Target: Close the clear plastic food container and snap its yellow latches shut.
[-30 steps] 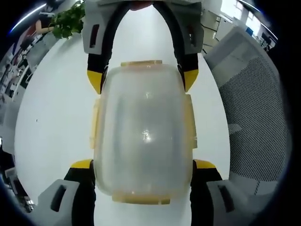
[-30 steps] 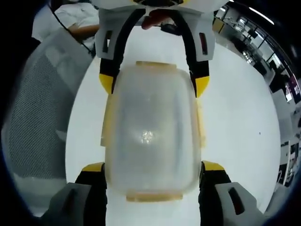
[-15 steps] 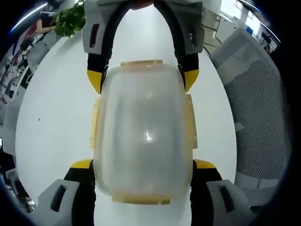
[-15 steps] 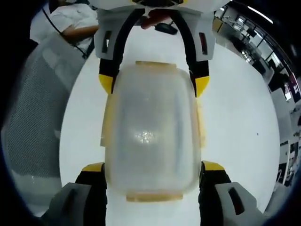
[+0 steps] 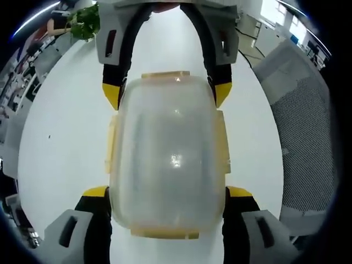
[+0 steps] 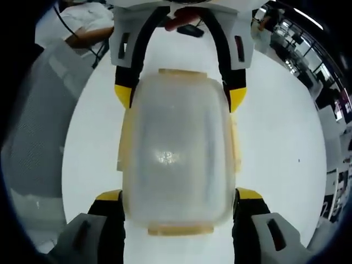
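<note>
I have the container (image 5: 168, 165) clamped between both grippers: my left gripper (image 5: 168, 190) squeezes one end, jaws pressed against its sides, and the right gripper (image 5: 166, 91) grips the far end straight ahead of it. From the right gripper view the same box (image 6: 177, 159) sits between the right gripper (image 6: 179, 192) and the left gripper (image 6: 179, 93) beyond. The lid is on; the yellow latches (image 5: 221, 143) look folded flat, though through the frosted plastic I can't be sure. Since a second ago the grip and box haven't changed; only the white counter (image 5: 60, 137) and mesh chair (image 5: 308, 132) behind have slid, so my hands turned.
</note>
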Demonstrator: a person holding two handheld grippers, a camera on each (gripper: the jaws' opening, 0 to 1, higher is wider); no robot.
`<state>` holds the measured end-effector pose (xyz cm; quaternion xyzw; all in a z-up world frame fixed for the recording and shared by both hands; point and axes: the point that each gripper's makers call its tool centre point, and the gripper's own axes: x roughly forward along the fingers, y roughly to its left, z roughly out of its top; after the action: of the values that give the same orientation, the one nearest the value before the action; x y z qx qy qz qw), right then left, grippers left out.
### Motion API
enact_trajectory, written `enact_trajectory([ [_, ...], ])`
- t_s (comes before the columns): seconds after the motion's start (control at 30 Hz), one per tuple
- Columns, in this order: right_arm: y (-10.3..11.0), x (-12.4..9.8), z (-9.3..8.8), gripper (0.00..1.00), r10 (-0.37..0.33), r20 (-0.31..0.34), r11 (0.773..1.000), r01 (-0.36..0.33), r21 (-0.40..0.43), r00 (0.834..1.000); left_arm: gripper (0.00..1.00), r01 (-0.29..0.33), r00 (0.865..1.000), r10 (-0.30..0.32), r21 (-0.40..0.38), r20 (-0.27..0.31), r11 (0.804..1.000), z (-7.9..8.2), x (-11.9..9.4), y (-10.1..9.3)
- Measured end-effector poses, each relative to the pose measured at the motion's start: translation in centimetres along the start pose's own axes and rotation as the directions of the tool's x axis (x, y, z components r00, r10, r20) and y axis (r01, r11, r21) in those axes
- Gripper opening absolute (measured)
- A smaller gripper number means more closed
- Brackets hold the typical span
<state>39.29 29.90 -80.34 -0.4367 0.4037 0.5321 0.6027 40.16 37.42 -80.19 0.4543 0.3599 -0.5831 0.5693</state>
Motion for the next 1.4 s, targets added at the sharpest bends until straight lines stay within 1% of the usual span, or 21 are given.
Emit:
enact_trajectory([
  [0.13, -0.7, 0.0, -0.2, 0.8, -0.002, 0.001, 1.0, 0.002, 0.004, 1.0, 0.83, -0.001, 1.0, 0.001, 0.003, -0.014, 1.0, 0.0, 0.2, 0.8],
  [0.23, -1.2, 0.0, -0.1, 0.8, 0.0, 0.013, 1.0, 0.0, 0.002, 1.0, 0.83, -0.002, 1.0, 0.002, -0.002, -0.009, 1.0, -0.1, 0.2, 1.2],
  [0.43, -1.9, 0.0, -0.2, 0.8, -0.001, 0.007, 1.0, 0.001, 0.002, 1.0, 0.83, -0.003, 1.0, 0.003, -0.002, -0.007, 1.0, 0.0, 0.2, 1.9],
  [0.63, -2.6, 0.0, -0.3, 0.8, -0.001, 0.021, 1.0, 0.001, 0.005, 1.0, 0.83, -0.003, 1.0, 0.003, -0.001, -0.004, 1.0, 0.0, 0.3, 2.7],
  [0.87, -3.3, 0.1, -0.5, 0.81, -0.006, 0.014, 1.0, 0.006, 0.015, 1.0, 0.83, -0.001, 1.0, 0.001, 0.008, -0.006, 1.0, 0.1, 0.4, 3.5],
  [1.4, -5.2, 0.1, -0.9, 0.81, -0.006, 0.001, 1.0, 0.006, 0.014, 1.0, 0.83, -0.004, 1.0, 0.004, 0.003, 0.012, 1.0, 0.4, 0.7, 5.5],
])
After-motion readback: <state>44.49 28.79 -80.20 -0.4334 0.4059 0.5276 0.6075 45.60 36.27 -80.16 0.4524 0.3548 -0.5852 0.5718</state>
